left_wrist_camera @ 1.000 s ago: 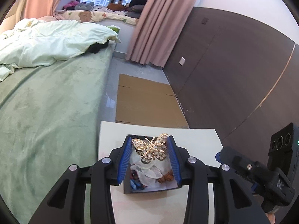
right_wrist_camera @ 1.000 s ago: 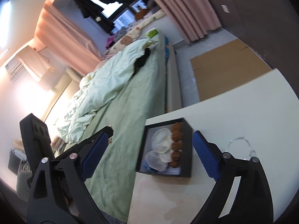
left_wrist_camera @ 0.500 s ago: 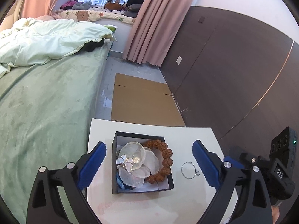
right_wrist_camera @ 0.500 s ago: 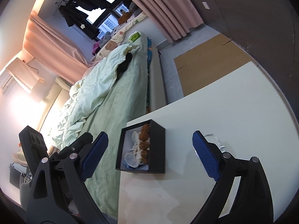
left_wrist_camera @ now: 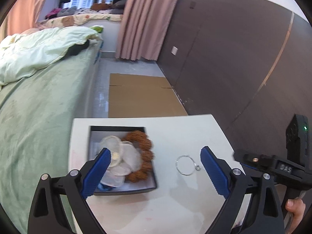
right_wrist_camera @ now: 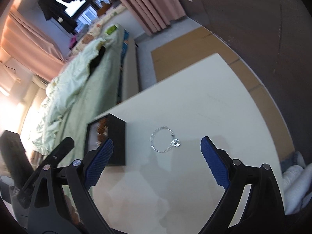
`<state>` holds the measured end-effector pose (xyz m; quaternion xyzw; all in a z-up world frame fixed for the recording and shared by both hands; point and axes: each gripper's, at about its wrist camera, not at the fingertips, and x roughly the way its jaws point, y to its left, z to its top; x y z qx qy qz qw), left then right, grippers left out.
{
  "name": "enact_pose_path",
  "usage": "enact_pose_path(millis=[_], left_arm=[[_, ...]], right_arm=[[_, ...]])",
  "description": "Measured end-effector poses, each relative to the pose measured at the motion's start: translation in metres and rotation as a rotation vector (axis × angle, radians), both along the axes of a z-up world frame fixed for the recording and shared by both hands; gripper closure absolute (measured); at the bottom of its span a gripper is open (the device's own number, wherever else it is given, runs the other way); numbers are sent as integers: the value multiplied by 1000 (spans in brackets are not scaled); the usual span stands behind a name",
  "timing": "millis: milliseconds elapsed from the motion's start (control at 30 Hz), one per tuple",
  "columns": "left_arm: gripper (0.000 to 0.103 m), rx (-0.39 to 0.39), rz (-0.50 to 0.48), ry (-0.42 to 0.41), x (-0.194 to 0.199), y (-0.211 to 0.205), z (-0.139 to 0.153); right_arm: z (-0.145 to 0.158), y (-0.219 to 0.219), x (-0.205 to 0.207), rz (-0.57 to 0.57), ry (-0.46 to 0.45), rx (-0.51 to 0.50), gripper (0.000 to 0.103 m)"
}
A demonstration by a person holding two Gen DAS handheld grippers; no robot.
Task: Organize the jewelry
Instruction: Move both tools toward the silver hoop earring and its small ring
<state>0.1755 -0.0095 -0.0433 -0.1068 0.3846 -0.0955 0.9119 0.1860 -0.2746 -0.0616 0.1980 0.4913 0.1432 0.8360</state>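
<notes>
A black box [left_wrist_camera: 150, 189] stands at the left of the white table [left_wrist_camera: 175, 206]. In it lie a brown bead bracelet [left_wrist_camera: 143, 146] and pale shell discs [left_wrist_camera: 126, 156], blurred by motion. A thin silver bangle [left_wrist_camera: 184, 164] with a small charm lies flat on the table to the right of the box. My left gripper [left_wrist_camera: 155, 152] hangs open above the box's right side, with nothing between its fingers. My right gripper [right_wrist_camera: 157, 142] is open too, and the silver bangle [right_wrist_camera: 162, 139] lies on the table in the gap between its fingers, untouched. The black box [right_wrist_camera: 117, 142] sits behind its left finger.
A green bed [left_wrist_camera: 35, 117] with a pale duvet runs along the table's left edge. Flattened cardboard [left_wrist_camera: 142, 95] lies on the floor beyond the table. A dark panelled wall [left_wrist_camera: 243, 68] closes the right side. A hand [left_wrist_camera: 294, 208] holds the right gripper's body [left_wrist_camera: 273, 165].
The left gripper held a gold butterfly brooch over the box, then opened wide and drew back to the right without it. The right gripper swung from the box towards the bangle.
</notes>
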Motion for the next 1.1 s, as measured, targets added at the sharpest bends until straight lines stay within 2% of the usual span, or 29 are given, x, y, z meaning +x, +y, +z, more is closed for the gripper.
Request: enact_pose_path(millis=[67,300,367,533,700,767,800,867,1100], left_arm=[[17,24,-29,-2,0,-14,-2],[31,51,-73,33,9,-32,-15],[32,56,-91,41,12,-37,-19],[46,77,-135,73,19,-50,-28],[57,85,-127,96,26,-47,-34],[58,88,-118,103,29,-42,-35],[58,87,-111,106,30,-40,-35],[58,82,-95,108,32,-32,-35],[58,61,-61,101,31,-13,-29]], right_arm=[[-4,-3,-1,-3,10,-17,13],[-23,-1,7,49,61,-107,52],[-31,3,12,68,85,-126,61],[-43,14,21,112,109,-175,62],[-51,27,26,145,118,-227,64],[-55,32,29,160,123,-249,66],[-58,36,30,169,126,-263,72],[-63,40,32,182,135,-274,75],[-74,49,35,194,144,-350,78]])
